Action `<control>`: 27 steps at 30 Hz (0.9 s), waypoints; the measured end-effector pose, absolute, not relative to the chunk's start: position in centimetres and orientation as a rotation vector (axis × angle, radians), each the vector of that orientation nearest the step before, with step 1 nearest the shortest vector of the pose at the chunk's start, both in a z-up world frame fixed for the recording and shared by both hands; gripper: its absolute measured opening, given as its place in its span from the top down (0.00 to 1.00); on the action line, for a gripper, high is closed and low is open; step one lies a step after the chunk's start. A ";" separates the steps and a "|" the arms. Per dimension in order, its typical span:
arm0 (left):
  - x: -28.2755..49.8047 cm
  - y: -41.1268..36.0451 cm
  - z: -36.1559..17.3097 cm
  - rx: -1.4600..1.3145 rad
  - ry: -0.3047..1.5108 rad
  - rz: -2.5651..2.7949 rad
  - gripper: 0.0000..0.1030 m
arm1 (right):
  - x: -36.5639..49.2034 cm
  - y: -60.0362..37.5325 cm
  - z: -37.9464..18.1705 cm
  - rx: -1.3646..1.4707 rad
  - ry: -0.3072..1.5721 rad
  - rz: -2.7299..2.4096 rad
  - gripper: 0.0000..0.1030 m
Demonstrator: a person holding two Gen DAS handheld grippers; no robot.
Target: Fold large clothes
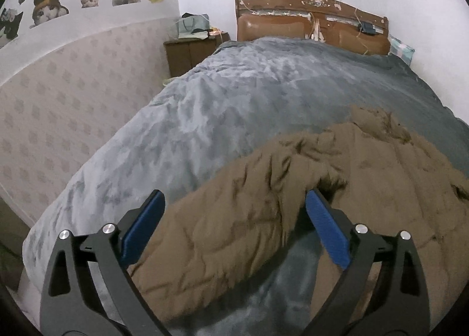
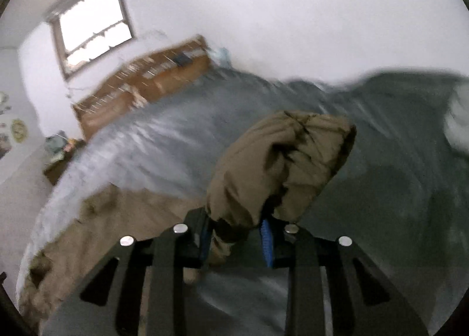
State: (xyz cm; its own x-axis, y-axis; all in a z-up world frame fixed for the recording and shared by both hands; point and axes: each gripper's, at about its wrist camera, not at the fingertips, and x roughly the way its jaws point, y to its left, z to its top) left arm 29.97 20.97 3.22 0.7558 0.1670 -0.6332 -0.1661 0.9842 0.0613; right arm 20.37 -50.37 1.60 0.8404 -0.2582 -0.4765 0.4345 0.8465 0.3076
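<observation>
A large brown padded coat [image 1: 337, 177] lies spread on the grey-blue blanket of the bed [image 1: 234, 95]. My left gripper [image 1: 234, 204] is open, its blue-padded fingers on either side of a coat sleeve [image 1: 222, 236] near the bed's front edge, not closed on it. My right gripper [image 2: 237, 229] is shut on the coat's other sleeve [image 2: 278, 166] and holds it lifted above the bed. The rest of the coat [image 2: 96, 236] shows at lower left in the blurred right wrist view.
A wooden headboard [image 1: 310, 22] stands at the far end of the bed. A brown nightstand [image 1: 190, 51] with bags sits in the far left corner. A papered wall [image 1: 73, 95] with cat stickers runs close along the bed's left side. A window [image 2: 93, 22] is above the headboard.
</observation>
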 end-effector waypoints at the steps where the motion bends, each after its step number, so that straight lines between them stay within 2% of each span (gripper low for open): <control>1: 30.6 20.9 3.5 -0.006 0.689 0.183 0.05 | 21.3 -49.3 3.0 0.411 0.412 -0.345 0.73; 7: 33.0 19.9 4.9 -0.070 0.673 0.136 0.05 | 31.4 -37.4 8.1 0.296 0.411 -0.038 0.73; 11: 33.0 19.2 5.6 -0.065 0.649 0.135 0.05 | 36.9 -28.2 6.8 0.215 0.498 0.149 0.69; 12: 32.9 19.2 5.6 -0.075 0.649 0.130 0.05 | 38.1 -25.7 5.9 0.194 0.533 0.194 0.66; 13: 32.8 19.3 5.6 -0.082 0.651 0.129 0.05 | 39.2 -23.4 4.8 0.176 0.571 0.232 0.45; 15: 32.8 19.2 5.7 -0.082 0.659 0.123 0.05 | 40.0 -20.4 3.1 0.172 0.641 0.308 0.18; 17: 32.7 19.0 5.7 -0.075 0.667 0.110 0.05 | 40.0 -18.1 2.3 0.164 0.674 0.362 0.18; 20: 32.8 18.4 5.7 -0.066 0.675 0.090 0.05 | 38.2 -17.6 3.1 0.146 0.620 0.392 0.15; 22: 33.1 17.2 5.4 -0.059 0.688 0.067 0.05 | 36.5 -19.0 3.5 0.125 0.583 0.363 0.11; 27: 34.5 12.2 4.3 -0.043 0.725 -0.034 0.05 | 34.8 -25.7 2.8 0.097 0.594 0.182 0.10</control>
